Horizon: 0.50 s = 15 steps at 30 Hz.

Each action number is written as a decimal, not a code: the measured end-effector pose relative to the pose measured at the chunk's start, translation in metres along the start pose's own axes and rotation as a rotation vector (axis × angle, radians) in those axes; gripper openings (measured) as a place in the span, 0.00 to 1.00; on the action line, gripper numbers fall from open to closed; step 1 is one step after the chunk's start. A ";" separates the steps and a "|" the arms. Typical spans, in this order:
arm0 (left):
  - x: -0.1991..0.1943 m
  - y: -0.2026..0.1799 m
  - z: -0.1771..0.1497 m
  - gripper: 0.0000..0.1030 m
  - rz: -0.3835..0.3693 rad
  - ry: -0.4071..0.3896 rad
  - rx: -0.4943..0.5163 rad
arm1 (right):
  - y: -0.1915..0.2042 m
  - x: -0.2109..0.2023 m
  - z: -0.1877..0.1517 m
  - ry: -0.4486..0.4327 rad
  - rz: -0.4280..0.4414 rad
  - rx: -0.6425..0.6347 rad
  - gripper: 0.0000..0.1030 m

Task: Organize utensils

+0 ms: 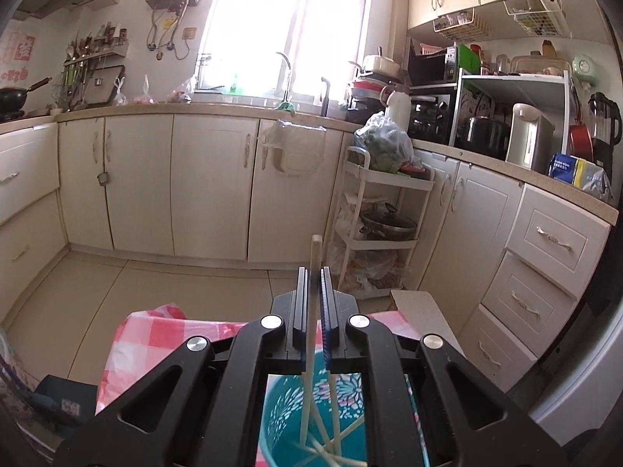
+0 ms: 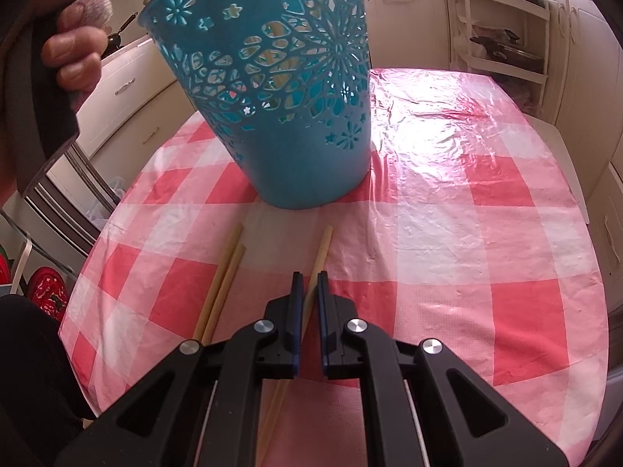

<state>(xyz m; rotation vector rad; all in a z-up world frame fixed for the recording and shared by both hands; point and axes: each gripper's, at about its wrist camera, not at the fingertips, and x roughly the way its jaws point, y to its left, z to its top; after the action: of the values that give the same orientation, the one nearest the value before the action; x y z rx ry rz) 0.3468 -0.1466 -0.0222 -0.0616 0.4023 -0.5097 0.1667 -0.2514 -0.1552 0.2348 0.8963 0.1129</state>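
In the left wrist view my left gripper is shut on a pale chopstick that stands upright. Its lower end reaches down into the teal basket, which holds several more chopsticks. In the right wrist view the same teal cut-out basket stands on the pink checked tablecloth. My right gripper sits low in front of it, shut on a chopstick lying on the cloth. Two more chopsticks lie side by side to its left.
A person's hand holds the other gripper's handle at the upper left, beside the basket. Cream cabinets and a white trolley rack ring the table. The cloth's rounded edge falls away at the left.
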 end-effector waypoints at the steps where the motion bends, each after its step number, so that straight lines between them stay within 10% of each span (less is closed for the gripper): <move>1: -0.004 0.003 -0.004 0.14 0.004 0.013 0.000 | 0.000 0.000 0.000 -0.001 -0.002 -0.002 0.07; 9: -0.065 0.042 -0.035 0.63 0.109 0.047 -0.053 | 0.006 0.000 -0.002 -0.005 -0.034 -0.035 0.07; 15: -0.054 0.079 -0.104 0.78 0.243 0.303 -0.080 | 0.013 0.001 -0.003 -0.007 -0.077 -0.078 0.07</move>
<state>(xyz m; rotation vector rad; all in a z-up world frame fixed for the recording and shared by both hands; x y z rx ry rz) 0.2994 -0.0470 -0.1107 -0.0123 0.7168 -0.2622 0.1649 -0.2377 -0.1545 0.1277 0.8909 0.0748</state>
